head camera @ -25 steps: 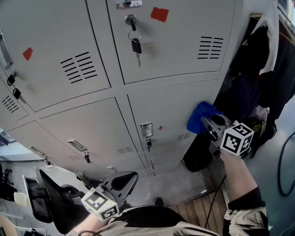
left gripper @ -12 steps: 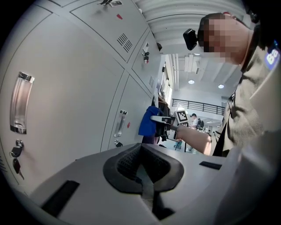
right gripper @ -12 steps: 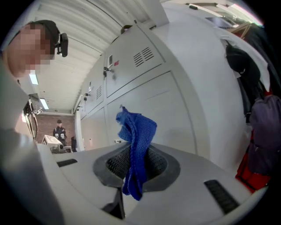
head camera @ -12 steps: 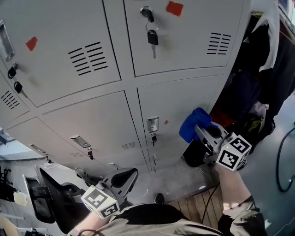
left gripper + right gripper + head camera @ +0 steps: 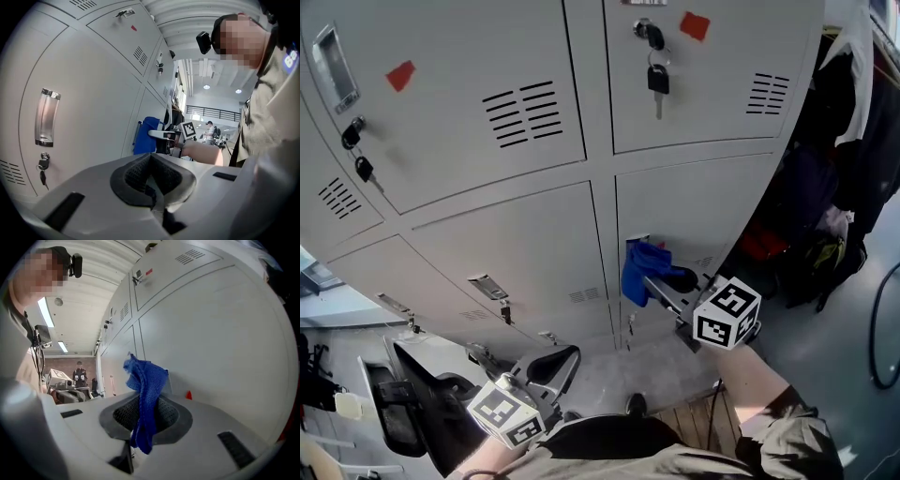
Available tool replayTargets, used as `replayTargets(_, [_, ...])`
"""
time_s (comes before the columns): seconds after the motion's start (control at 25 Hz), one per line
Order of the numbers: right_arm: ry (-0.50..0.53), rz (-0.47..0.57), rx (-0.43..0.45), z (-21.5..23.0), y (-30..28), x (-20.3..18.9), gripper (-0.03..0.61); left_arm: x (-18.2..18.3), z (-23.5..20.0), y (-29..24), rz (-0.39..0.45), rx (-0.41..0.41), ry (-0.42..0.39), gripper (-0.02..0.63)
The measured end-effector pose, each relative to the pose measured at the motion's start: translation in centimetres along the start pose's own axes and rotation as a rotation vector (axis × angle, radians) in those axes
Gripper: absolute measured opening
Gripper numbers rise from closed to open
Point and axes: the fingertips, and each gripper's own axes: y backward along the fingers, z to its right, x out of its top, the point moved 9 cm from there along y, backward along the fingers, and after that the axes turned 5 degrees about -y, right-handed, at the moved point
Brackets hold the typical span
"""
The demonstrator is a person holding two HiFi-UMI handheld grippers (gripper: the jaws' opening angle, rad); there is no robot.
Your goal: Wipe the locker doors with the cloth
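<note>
The grey locker doors (image 5: 694,216) fill the upper head view. A blue cloth (image 5: 642,270) is pressed against the left edge of the lower right door, by its latch. My right gripper (image 5: 664,286) is shut on this cloth, with its marker cube (image 5: 727,312) behind. In the right gripper view the cloth (image 5: 145,390) stands up out of the closed pads, with the door (image 5: 220,343) close on the right. My left gripper (image 5: 546,367) hangs low near my body, away from the lockers, shut with nothing in it (image 5: 152,176). From there the cloth (image 5: 144,136) shows far ahead.
Keys (image 5: 657,77) hang from the upper door's lock. Dark clothes (image 5: 853,141) hang right of the lockers. A black chair (image 5: 422,412) stands at lower left, a cable (image 5: 883,328) lies on the floor at right. A person (image 5: 78,373) stands far down the room.
My right gripper has carried the cloth leftward across the lower right door, from its right edge to near the latch. The left gripper has stayed put.
</note>
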Motion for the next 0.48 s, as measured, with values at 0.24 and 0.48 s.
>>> replayTargets(0.24, [-0.021, 0.025, -0.079, 2.0, -0.9, -0.9, 0.054, -0.1, -0.7, 1.4, -0.011, 0.036, 0.000, 0.000])
replayTargets(0.48, [-0.050, 0.062, -0.140, 4.3, 0.7, -1.1, 0.054, 0.0, -0.5, 0.7, -0.025, 0.028, -0.012, 0.000])
